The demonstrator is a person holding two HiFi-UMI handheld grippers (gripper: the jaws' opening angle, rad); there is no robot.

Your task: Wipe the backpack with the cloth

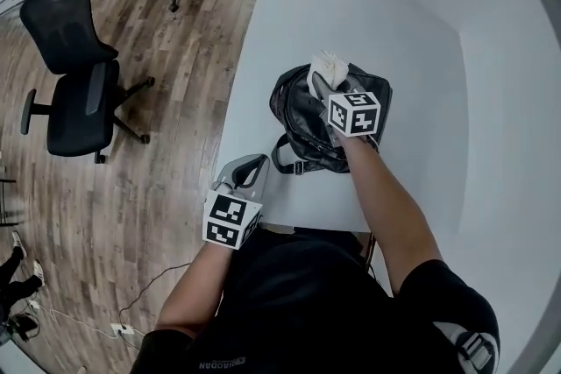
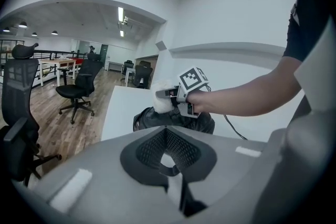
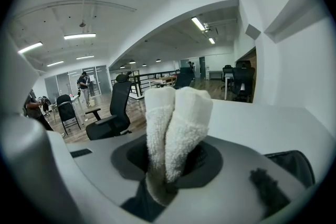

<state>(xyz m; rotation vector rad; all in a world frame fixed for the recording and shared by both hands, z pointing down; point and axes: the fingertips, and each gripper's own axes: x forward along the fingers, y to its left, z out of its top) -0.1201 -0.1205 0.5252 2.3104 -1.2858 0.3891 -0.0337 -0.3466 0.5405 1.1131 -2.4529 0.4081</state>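
White table point(image 1: 351, 22), black backpack point(image 1: 302, 114) lying towards its near edge, left gripper point(image 1: 250, 166) at the table's near left corner with jaws together on nothing, right gripper point(image 1: 320, 83) over the backpack's far side, jaws clamped on a folded white cloth point(image 1: 330, 64)

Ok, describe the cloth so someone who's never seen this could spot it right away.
Start at the white table, where a black backpack lies toward the person's side. At the backpack's far end, the right gripper pinches the cloth. It is a white, fluffy folded bundle, the only soft pale thing against the black bag.
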